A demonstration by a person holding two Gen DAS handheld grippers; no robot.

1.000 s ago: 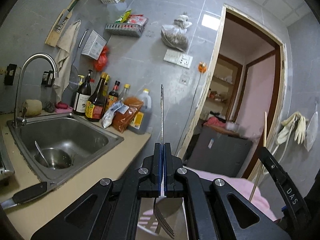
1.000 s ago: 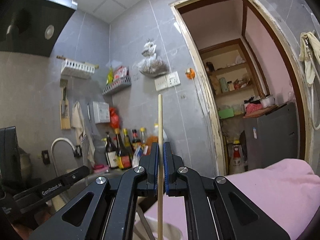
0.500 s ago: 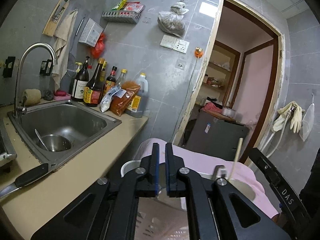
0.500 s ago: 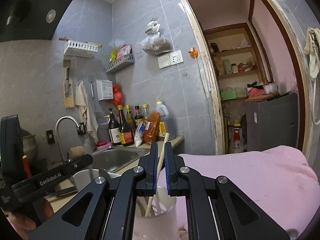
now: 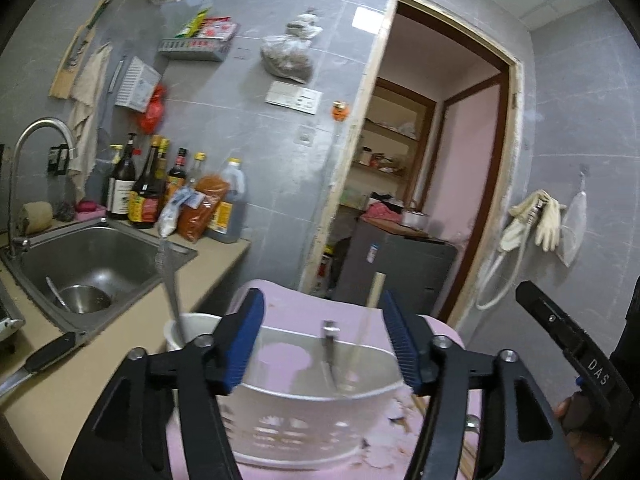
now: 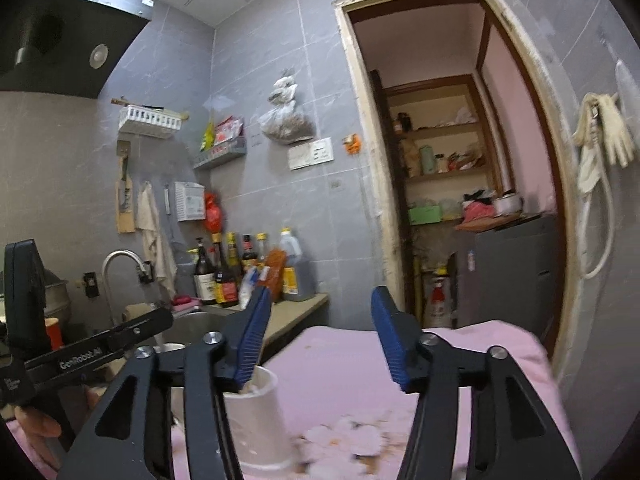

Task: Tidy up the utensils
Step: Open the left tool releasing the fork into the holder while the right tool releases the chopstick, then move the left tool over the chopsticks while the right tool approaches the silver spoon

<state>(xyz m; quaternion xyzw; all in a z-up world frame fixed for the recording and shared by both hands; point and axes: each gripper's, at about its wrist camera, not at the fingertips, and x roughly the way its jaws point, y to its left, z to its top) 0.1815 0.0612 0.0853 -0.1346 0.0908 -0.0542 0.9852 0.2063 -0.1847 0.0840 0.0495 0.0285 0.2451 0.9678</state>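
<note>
A white plastic utensil holder stands on a pink cloth just beyond my left gripper. That gripper's jaws are opening, with nothing pressed between the blue pads. A metal fork stands handle-up in the holder's round left cup. A wooden chopstick and a short metal handle stand in the main compartment. My right gripper hangs above the holder with its jaws also opening and nothing between them. Each gripper shows at the edge of the other's view.
Left of the cloth a beige counter holds a steel sink with a bowl inside, a faucet, several sauce bottles and a black-handled knife. An open doorway lies ahead. Gloves hang at the right.
Both grippers went from shut to open. The left let go of the fork and the right let go of the chopstick, and both utensils now stand in the holder. Both grippers drew back.
</note>
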